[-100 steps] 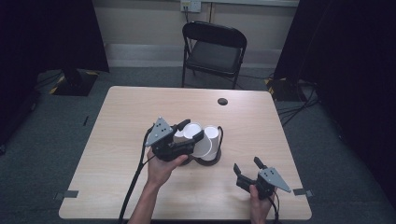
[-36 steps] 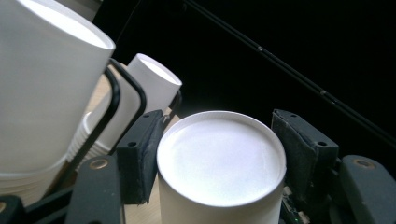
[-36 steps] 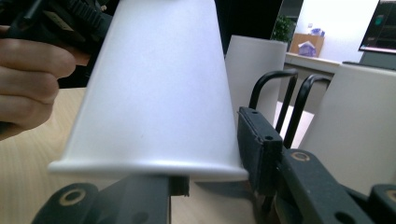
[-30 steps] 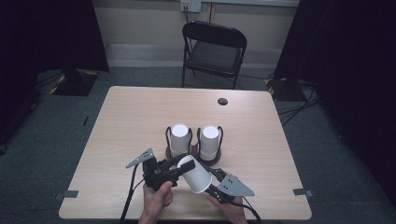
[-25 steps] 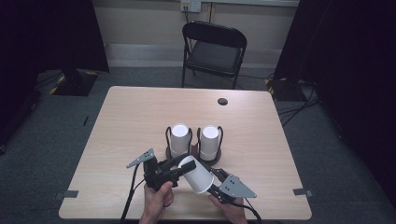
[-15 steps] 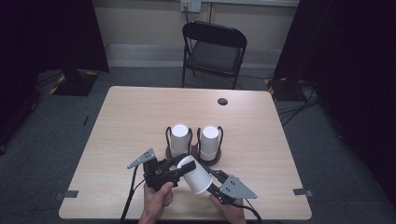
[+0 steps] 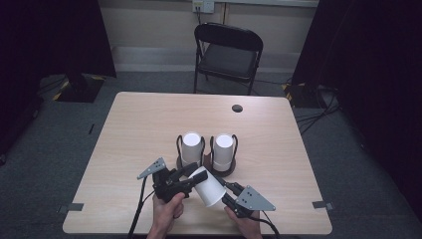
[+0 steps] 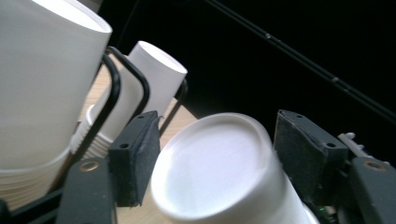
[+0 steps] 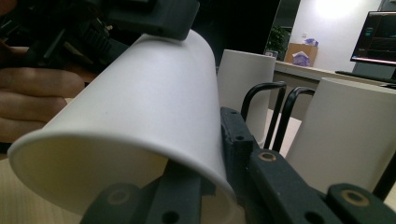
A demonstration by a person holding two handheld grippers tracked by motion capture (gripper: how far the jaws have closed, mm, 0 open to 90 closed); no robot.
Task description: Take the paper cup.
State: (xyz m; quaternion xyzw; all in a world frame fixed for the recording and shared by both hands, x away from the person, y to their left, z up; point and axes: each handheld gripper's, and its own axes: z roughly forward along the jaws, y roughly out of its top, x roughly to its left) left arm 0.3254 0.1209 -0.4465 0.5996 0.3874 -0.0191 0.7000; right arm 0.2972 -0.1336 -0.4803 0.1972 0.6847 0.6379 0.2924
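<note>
- A white paper cup (image 7: 208, 186) lay tilted in the air above the table's (image 7: 134, 129) near edge, just before two stacks of upturned cups (image 7: 191, 148) in black wire holders.
- The left gripper (image 7: 185, 178) clamped its closed base end.
- The right gripper (image 7: 226, 191) pinched its rim wall.

Cup stacks (image 7: 191, 147) — two; loose cup (image 7: 208, 185) — one.

Plain white paper cup (image 7: 207, 186), black wire holders (image 7: 179, 144), pale wooden table (image 7: 149, 124)
</note>
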